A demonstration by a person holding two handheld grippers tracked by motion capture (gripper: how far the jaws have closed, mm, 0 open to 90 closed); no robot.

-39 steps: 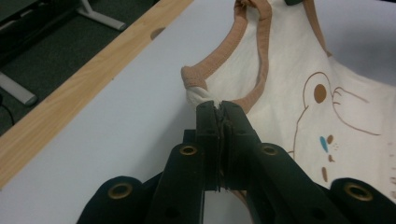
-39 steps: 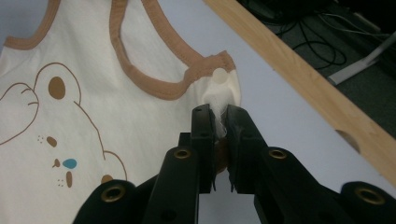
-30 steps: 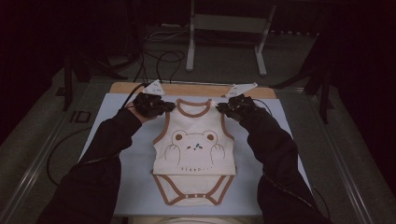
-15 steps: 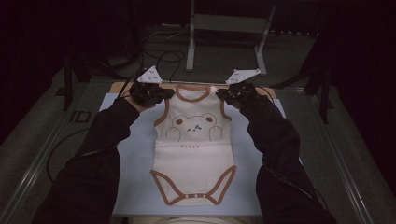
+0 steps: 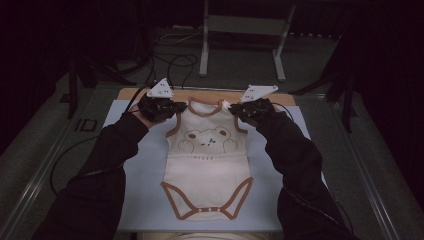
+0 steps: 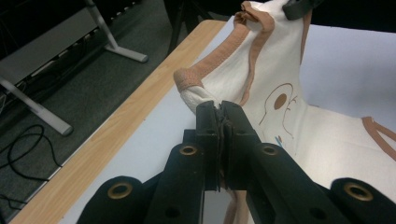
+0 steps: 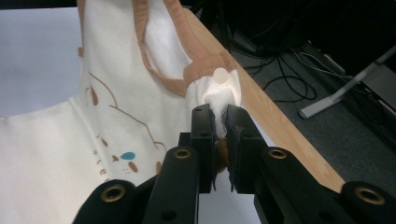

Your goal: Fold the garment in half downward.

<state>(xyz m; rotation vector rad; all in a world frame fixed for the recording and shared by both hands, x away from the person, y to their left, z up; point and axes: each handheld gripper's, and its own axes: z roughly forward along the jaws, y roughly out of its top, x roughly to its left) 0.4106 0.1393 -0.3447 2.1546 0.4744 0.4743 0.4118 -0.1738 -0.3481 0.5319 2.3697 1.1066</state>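
A cream baby bodysuit (image 5: 207, 162) with brown trim and a bear print lies face up on the white mat (image 5: 150, 200), neck toward the far edge. My left gripper (image 5: 172, 106) is shut on its left shoulder strap (image 6: 198, 91). My right gripper (image 5: 235, 111) is shut on the right shoulder strap (image 7: 217, 86), where a white snap shows. Both shoulders are lifted a little off the mat. The snapped crotch end (image 5: 207, 210) rests flat near the front edge.
The mat sits on a wooden tabletop (image 5: 200, 94) whose far edge shows just beyond the grippers. Behind the table stand a metal frame (image 5: 242, 40) and loose cables (image 5: 170, 62) on the grey floor. Dark sleeves (image 5: 100, 165) lie along both sides of the mat.
Both grippers have carried the bodysuit's shoulders away from me toward the far edge, and the whole garment has slid that way and drawn out longer.
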